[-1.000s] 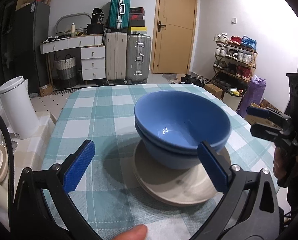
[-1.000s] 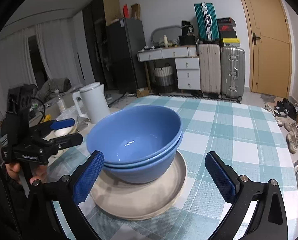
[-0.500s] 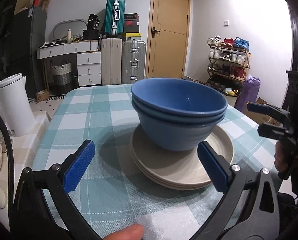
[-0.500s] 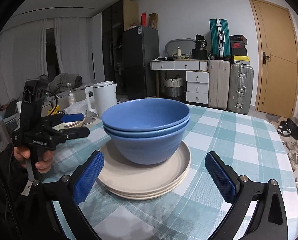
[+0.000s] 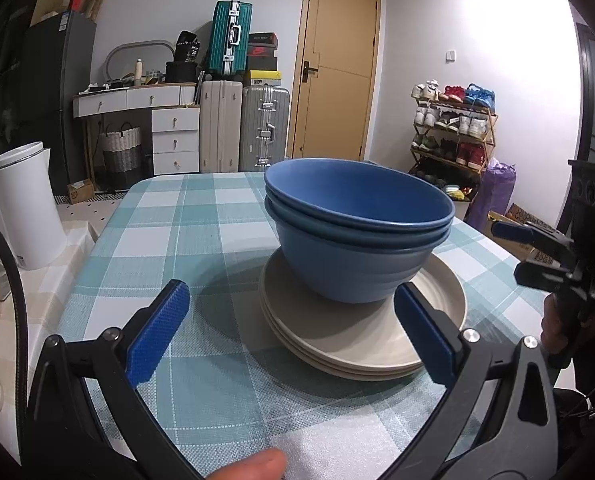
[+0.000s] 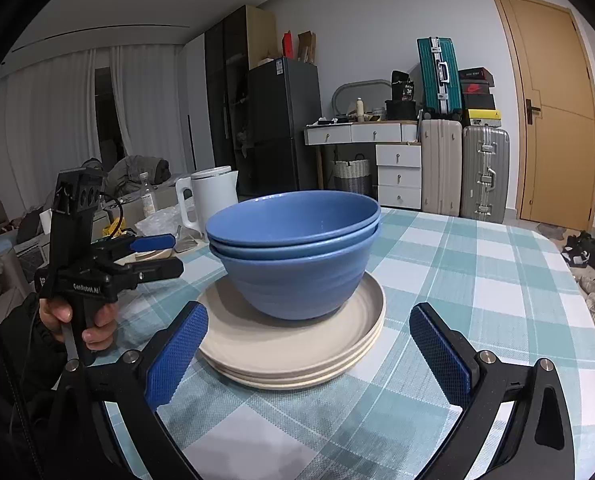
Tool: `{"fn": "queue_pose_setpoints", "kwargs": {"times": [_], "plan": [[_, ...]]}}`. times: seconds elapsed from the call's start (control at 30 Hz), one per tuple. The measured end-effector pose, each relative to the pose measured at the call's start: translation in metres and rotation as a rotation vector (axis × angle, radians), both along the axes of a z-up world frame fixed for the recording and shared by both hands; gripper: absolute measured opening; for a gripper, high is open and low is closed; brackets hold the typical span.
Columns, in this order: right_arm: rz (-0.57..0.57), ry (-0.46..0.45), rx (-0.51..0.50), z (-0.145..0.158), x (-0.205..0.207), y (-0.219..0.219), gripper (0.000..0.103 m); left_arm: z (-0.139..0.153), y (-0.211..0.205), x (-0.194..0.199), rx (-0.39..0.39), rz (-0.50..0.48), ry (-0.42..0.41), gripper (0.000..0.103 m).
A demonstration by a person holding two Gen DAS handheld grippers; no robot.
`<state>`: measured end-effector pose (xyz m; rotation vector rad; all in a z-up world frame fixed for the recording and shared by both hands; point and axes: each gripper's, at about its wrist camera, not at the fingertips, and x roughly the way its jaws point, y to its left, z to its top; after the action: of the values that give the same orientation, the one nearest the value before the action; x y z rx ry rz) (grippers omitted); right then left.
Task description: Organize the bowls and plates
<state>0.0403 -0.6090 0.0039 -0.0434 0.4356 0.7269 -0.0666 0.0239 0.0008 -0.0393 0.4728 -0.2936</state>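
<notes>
1. Covering the table (image 5: pixel 201 216), a teal checked cloth carries everything.
2. Three stacked beige plates (image 5: pixel 361 344) sit mid-table.
3. Two nested blue bowls (image 6: pixel 297 256) rest on them.
4. Left gripper (image 5: pixel 293 328): fingers apart, empty.
5. Right gripper (image 6: pixel 307 354): likewise spread, holding nothing.

The left gripper (image 5: pixel 293 330) is level, its blue-padded fingers (image 5: pixel 157 332) spread wide with nothing between them. The right gripper (image 6: pixel 307 356) is likewise level and spread wide, gripping nothing. In the right wrist view, the person's left hand (image 6: pixel 79 320) grips the left gripper's handle from below, fingers curled around it.
</notes>
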Motion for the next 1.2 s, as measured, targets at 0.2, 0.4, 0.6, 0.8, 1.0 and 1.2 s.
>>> {"fn": "queue_pose_setpoints", "kwargs": {"times": [0.2,0.4,0.6,0.8,1.0,1.2], "plan": [[0.018,-0.014,-0.010,-0.0015,-0.0021,0.0028,0.103,0.0021,0.0022,0.0018,0.001,-0.001,-0.004,0.102],[0.019,-0.006,0.012,-0.0019,-0.0007,-0.0022,0.103,0.0055,0.0007,-0.0005,0.004,-0.005,-0.008,0.102],[0.018,-0.004,0.020,-0.0018,0.0009,-0.0040,0.103,0.0051,0.0006,-0.0002,0.006,-0.010,-0.008,0.102],[0.013,-0.003,0.015,-0.0019,0.0002,-0.0028,0.103,0.0053,-0.0003,-0.0009,0.010,-0.014,-0.010,0.102],[0.013,0.000,0.016,-0.0021,0.0016,-0.0022,0.103,0.0051,-0.0011,-0.0010,0.011,-0.012,-0.011,0.102],[0.015,0.003,0.013,-0.0026,0.0024,-0.0024,0.103,0.0051,-0.0010,-0.0017,0.009,-0.013,-0.011,0.102]]}}
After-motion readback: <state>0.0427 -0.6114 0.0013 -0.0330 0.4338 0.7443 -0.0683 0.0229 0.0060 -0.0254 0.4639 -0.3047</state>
